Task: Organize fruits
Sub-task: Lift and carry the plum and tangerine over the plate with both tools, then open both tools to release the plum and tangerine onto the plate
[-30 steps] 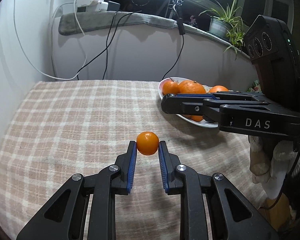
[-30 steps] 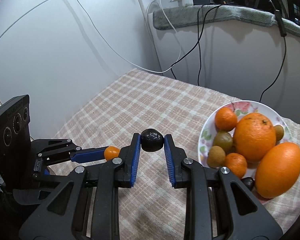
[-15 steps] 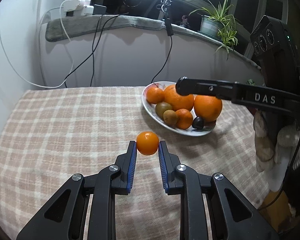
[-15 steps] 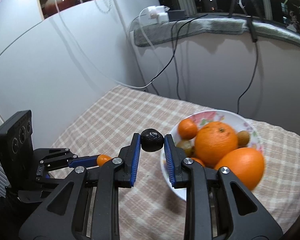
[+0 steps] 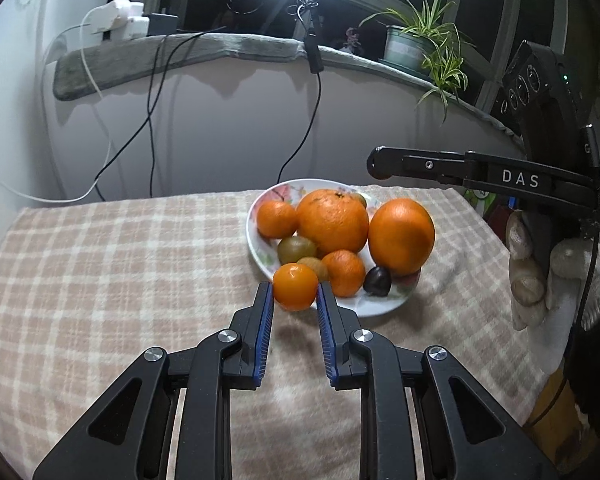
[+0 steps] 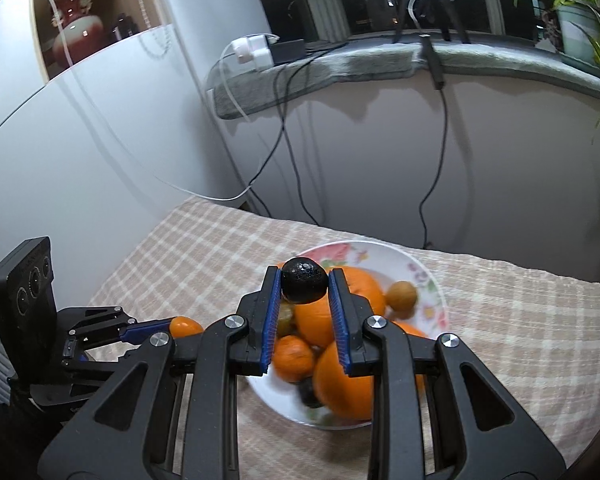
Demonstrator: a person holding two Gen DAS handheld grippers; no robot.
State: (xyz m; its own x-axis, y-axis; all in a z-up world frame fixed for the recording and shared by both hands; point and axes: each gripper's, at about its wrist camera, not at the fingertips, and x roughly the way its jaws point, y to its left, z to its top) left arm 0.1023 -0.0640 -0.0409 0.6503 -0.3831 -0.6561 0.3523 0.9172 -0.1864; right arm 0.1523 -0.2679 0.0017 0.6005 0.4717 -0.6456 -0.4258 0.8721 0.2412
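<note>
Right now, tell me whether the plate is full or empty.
Nearly full. The plate holds two big oranges, smaller mandarins, kiwis and a dark fruit; only its rim and a strip of floral base show bare.

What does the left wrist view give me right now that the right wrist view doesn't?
Only the left wrist view: the gloved hand holding the right gripper, and the small dark fruit on the plate, sharp. Only the right wrist view: the black fruit clamped in the right gripper. Both: the plate of oranges, and the small orange clamped in the left gripper.
</note>
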